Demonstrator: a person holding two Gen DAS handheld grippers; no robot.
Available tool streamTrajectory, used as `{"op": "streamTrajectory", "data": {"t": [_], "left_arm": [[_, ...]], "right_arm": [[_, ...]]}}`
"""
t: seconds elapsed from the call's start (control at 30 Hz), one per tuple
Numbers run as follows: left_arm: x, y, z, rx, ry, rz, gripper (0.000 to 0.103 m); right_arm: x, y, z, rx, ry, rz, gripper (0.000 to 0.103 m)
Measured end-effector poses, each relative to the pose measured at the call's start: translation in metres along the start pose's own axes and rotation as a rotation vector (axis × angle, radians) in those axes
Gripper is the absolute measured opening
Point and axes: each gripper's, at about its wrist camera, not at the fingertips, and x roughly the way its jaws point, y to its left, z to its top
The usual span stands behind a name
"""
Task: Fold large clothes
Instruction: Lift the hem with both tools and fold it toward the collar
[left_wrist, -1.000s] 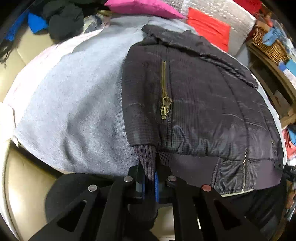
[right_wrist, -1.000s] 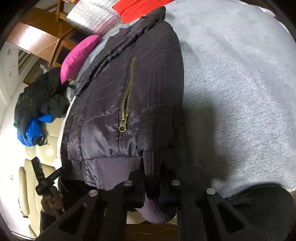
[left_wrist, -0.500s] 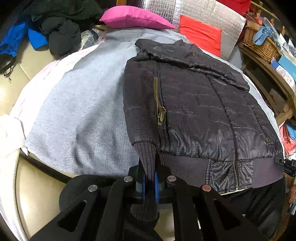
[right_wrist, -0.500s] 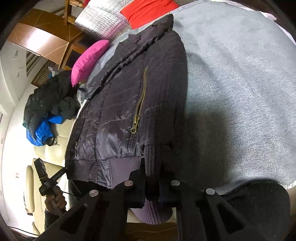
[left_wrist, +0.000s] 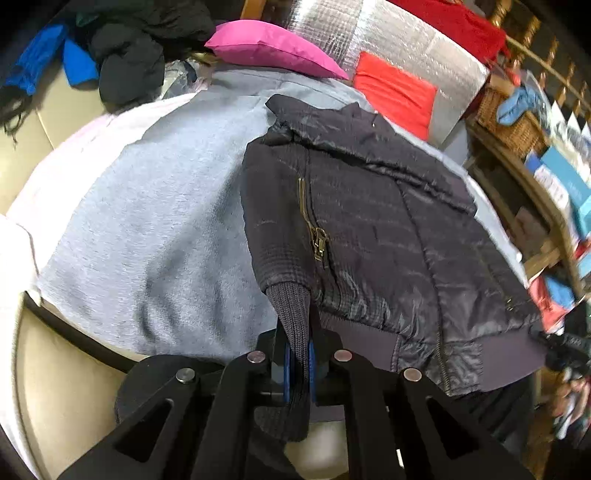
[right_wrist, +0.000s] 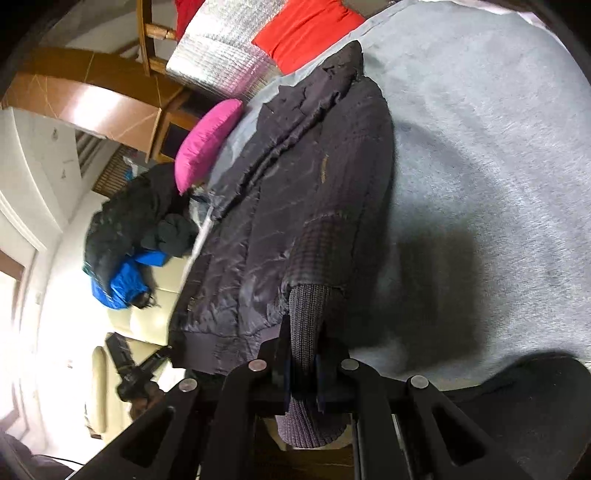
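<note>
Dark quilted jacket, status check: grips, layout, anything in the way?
Left gripper shut on one ribbed knit cuff; right gripper shut on other ribbed knit cuff. Dark quilted jacket flat on grey blanket, sleeves folded in. Nothing on the jacket.

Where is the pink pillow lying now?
In the left wrist view the pink pillow lies at the top centre, beyond the collar of the dark jacket, between the pile of dark clothes on its left and the red cushion on its right.

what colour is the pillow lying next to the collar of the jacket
Bright pink pillow, clearest in the left wrist view, beyond the dark jacket.
</note>
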Motion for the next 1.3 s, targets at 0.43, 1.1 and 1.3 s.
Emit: {"op": "streamTrajectory", "data": {"t": [0.43,1.1,1.3], "left_arm": [[-0.025,-0.018,0.07,-0.019,-0.135,-0.119,0.008],[-0.025,-0.035,0.171,-0.072,-0.312,-0.176,0.008],[-0.018,-0.037,0.198,-0.081,-0.349,-0.169,0.008]], "right_arm": [[-0.019,0.01,0.038,0.061,-0.165,0.223,0.009],[-0.033,0.073,0.131,-0.036,-0.313,0.297,0.009],[-0.027,0.087,0.167,-0.051,-0.356,0.299,0.009]]}}
